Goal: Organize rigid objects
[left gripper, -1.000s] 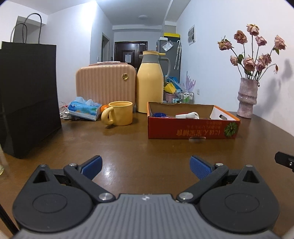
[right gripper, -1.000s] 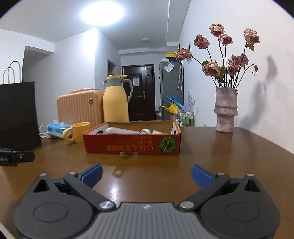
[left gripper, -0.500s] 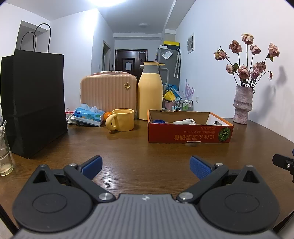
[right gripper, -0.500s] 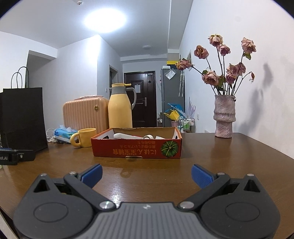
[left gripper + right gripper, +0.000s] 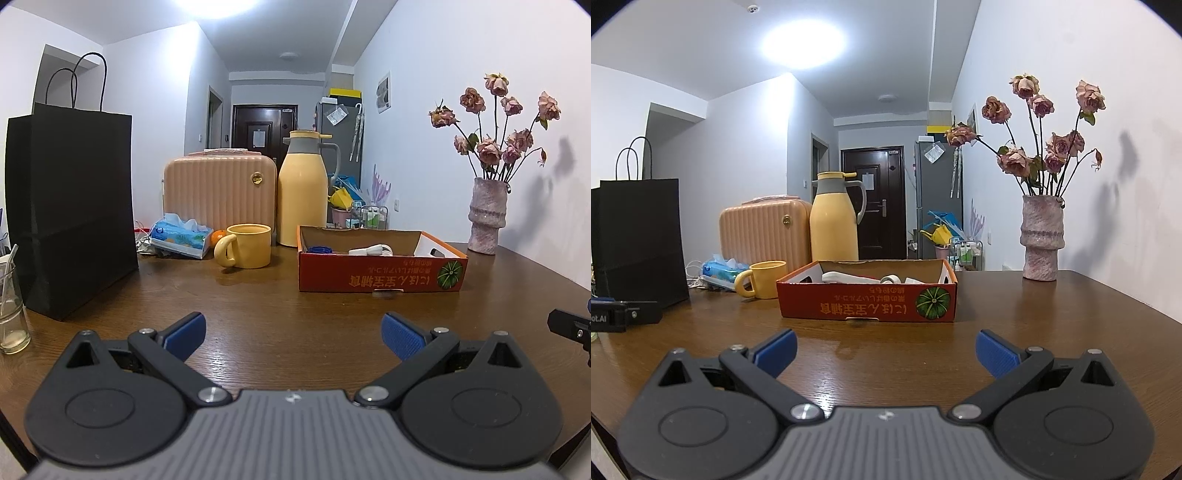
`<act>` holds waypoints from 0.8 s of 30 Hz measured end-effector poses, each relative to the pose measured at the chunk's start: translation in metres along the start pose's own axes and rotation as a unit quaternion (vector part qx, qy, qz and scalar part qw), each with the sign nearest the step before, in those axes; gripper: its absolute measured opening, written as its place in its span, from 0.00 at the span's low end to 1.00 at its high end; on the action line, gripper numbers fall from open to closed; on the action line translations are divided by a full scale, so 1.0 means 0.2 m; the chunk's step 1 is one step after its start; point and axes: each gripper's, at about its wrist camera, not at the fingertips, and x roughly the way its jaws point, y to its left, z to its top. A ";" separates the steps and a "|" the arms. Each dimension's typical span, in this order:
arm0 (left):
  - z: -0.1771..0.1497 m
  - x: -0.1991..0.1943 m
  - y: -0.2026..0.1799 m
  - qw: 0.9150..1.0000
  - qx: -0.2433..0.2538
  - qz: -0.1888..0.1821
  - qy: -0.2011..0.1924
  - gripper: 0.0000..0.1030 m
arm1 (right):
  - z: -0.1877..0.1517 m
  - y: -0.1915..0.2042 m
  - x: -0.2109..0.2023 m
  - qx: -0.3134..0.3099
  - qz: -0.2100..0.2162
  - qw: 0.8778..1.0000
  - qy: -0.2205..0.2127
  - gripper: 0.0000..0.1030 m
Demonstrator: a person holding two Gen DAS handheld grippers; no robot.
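Red cardboard box (image 5: pixel 380 273) with a pumpkin print sits mid-tabletop (image 5: pixel 280 317), holding a white item (image 5: pixel 371 251) and a blue ring (image 5: pixel 319 249); it looks farther off than a second ago, since both claws have drawn back, suggesting tidying is done. Left claw (image 5: pixel 291 330) and right claw (image 5: pixel 884 349) gape wide, empty

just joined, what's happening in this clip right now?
A person holds two grippers over a wooden table, tidying hard items. Both the left hand-held gripper and the right hand-held gripper are open and empty, touching nothing. Ahead sits a red cardboard box already holding a few white items. A yellow mug stands to its left, outside the box.
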 end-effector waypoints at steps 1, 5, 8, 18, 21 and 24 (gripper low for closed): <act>0.00 0.00 0.00 1.000 0.000 0.001 0.000 1.00 | 0.00 0.00 0.00 0.000 0.000 1.000 0.000 1.00; 0.00 0.00 0.00 1.000 0.000 0.001 0.000 1.00 | 0.00 0.00 0.00 0.000 0.000 1.000 0.000 1.00; 0.00 0.00 0.00 1.000 0.000 0.001 0.000 1.00 | 0.00 0.00 0.00 0.000 0.000 1.000 0.000 1.00; 0.01 0.00 0.01 1.000 0.000 0.003 0.000 1.00 | 0.01 0.02 -0.01 -0.002 0.000 1.000 0.002 1.00; 0.01 0.01 0.00 1.000 0.005 0.004 0.000 1.00 | 0.01 0.02 -0.01 -0.002 0.000 1.000 0.002 1.00; 0.01 0.01 0.00 1.000 0.005 0.001 0.001 1.00 | 0.01 0.02 -0.01 -0.002 0.000 1.000 0.003 1.00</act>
